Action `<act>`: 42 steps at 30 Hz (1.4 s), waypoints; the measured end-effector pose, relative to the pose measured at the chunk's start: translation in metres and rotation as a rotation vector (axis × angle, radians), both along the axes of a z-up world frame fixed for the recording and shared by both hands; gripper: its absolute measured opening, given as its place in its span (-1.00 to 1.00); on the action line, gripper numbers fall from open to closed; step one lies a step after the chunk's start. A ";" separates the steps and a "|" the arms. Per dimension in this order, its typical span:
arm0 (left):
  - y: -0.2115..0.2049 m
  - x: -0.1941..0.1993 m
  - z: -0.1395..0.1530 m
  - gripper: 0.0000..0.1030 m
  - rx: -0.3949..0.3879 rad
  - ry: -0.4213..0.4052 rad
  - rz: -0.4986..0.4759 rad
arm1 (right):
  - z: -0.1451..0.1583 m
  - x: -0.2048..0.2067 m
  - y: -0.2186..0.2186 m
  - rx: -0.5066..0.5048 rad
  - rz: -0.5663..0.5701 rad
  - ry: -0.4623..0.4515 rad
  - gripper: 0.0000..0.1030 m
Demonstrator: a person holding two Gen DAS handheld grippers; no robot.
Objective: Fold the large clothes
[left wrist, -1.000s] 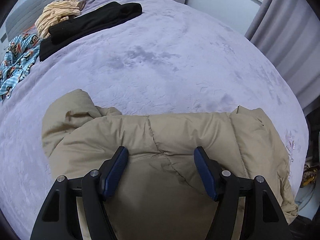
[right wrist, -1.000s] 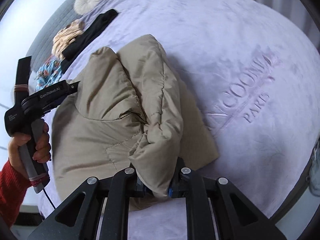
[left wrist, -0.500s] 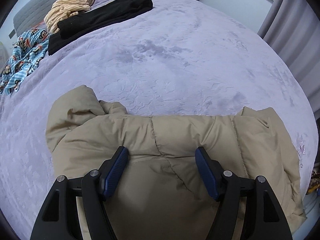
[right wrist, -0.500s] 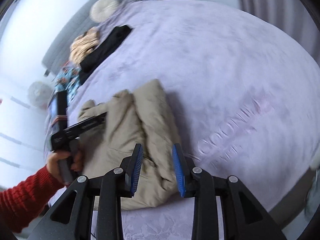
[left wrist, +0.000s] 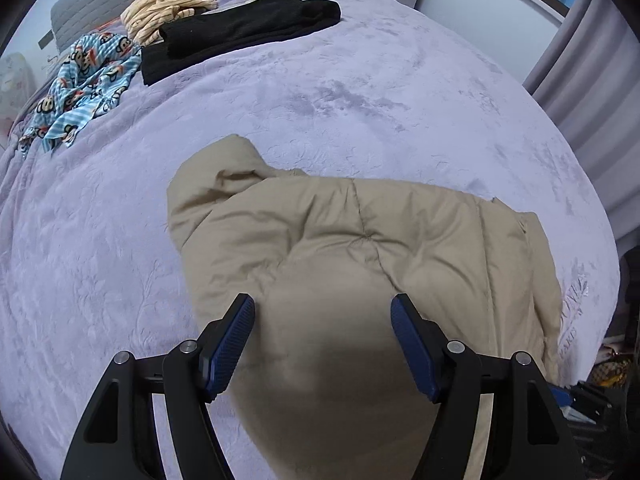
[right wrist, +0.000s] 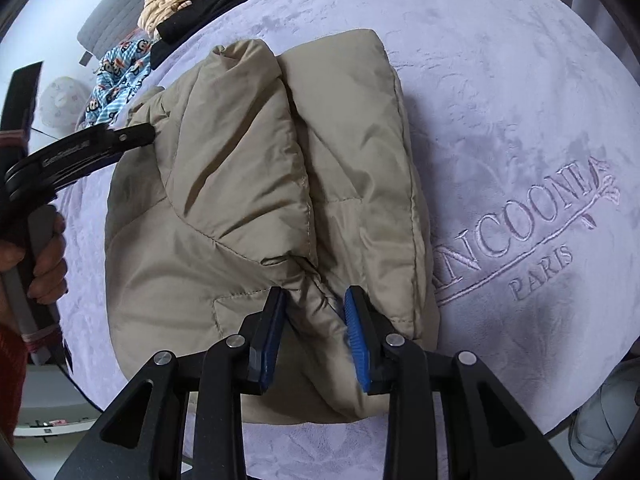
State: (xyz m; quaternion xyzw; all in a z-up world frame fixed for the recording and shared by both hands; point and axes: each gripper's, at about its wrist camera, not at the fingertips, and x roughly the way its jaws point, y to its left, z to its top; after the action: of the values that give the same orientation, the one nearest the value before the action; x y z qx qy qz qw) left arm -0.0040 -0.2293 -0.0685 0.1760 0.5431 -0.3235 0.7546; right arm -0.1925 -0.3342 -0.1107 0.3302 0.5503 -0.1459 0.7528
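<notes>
Beige puffer jacket [right wrist: 256, 208] folded on lilac bedspread [left wrist: 360, 92]; both grippers' fingers [left wrist: 230, 344] apart, empty.

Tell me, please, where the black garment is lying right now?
In the left wrist view, the black garment lies top left on the bed, beside the striped cream clothes.

Left claw [left wrist: 323, 312] spread wide over tan puffer jacket [left wrist: 360, 248] (folded), lilac bedspread [left wrist: 360, 100] beneath

We note both grippers, left gripper [left wrist: 322, 320] and right gripper [right wrist: 314, 312], have black frames, silver screws and blue textured pads [left wrist: 232, 344]. The left hand [right wrist: 44, 256] shows bare skin; red sleeve [right wrist: 10, 376]; grey handle.
</notes>
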 end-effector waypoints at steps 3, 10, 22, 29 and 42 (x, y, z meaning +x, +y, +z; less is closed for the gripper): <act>0.022 -0.011 0.004 0.39 0.002 0.011 0.003 | 0.001 0.004 0.001 -0.008 -0.022 0.015 -0.32; 0.062 -0.028 0.004 1.00 -0.015 0.024 0.030 | 0.003 0.010 0.011 -0.063 -0.057 0.025 -0.28; 0.082 -0.031 -0.005 1.00 0.010 0.087 0.043 | 0.005 0.014 0.022 -0.108 -0.054 0.068 -0.21; 0.076 -0.033 -0.009 1.00 0.017 0.128 0.160 | 0.024 0.020 0.003 -0.030 0.016 0.053 0.05; 0.063 -0.036 -0.018 1.00 0.082 0.154 0.311 | 0.033 0.038 -0.074 0.034 0.124 0.017 0.38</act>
State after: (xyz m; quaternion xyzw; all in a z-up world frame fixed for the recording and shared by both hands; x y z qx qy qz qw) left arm -0.0397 -0.1665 -0.0869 0.0951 0.6328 -0.1928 0.7439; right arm -0.1548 -0.4084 -0.0773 0.3072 0.5785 -0.0924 0.7500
